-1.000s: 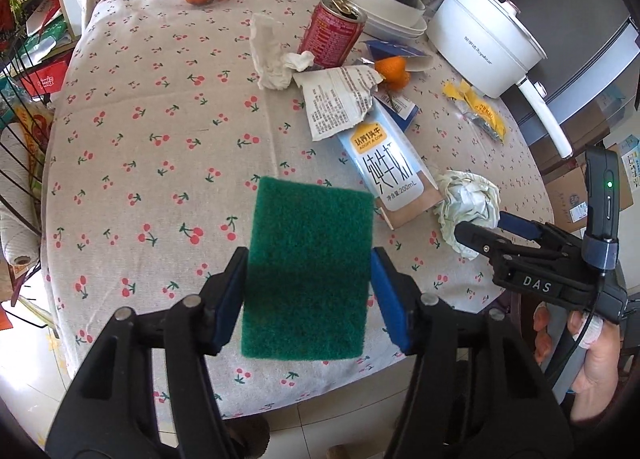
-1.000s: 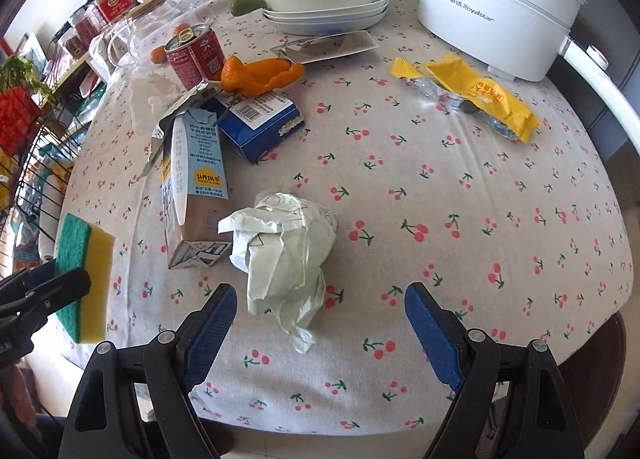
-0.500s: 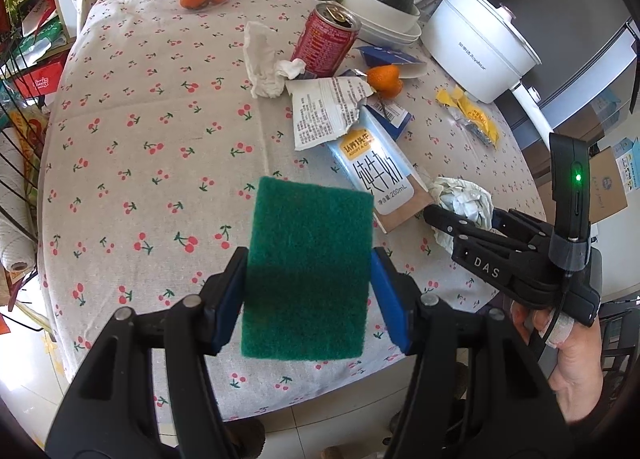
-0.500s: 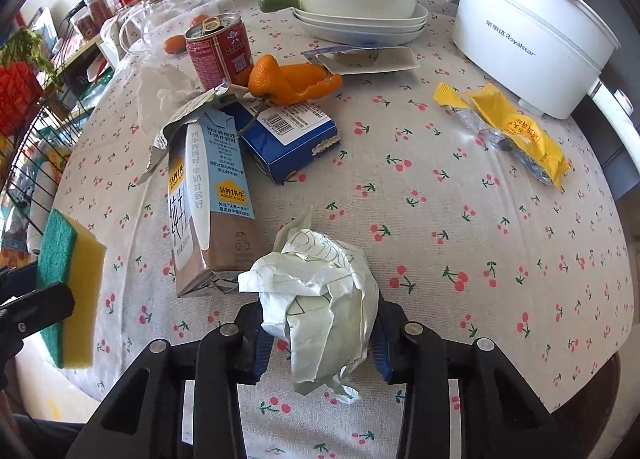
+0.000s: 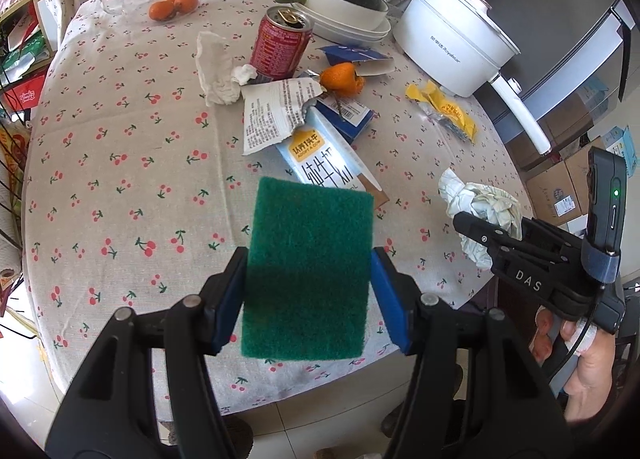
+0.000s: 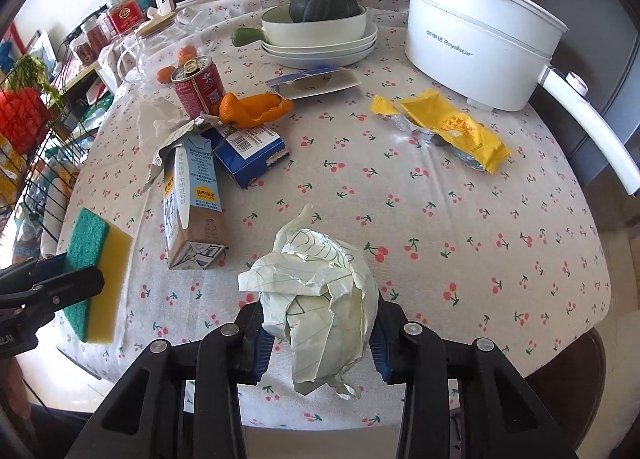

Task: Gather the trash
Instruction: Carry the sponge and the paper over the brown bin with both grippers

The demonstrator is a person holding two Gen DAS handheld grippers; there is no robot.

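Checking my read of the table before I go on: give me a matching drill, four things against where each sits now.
Things:
1. crumpled paper
2. sponge
3. red can
4. yellow wrapper

Places:
a. lying near the white pot
b. clamped in the left claw
c. standing beside the orange peel
d. clamped in the right claw

Pairs: 1-d, 2-b, 3-c, 4-a

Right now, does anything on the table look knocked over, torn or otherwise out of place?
Yes. The milk carton lies on its side with its top torn open, a ripped wrapper draped over that end. Orange peel sits loose beside the opened red can. No liquid spill shows.
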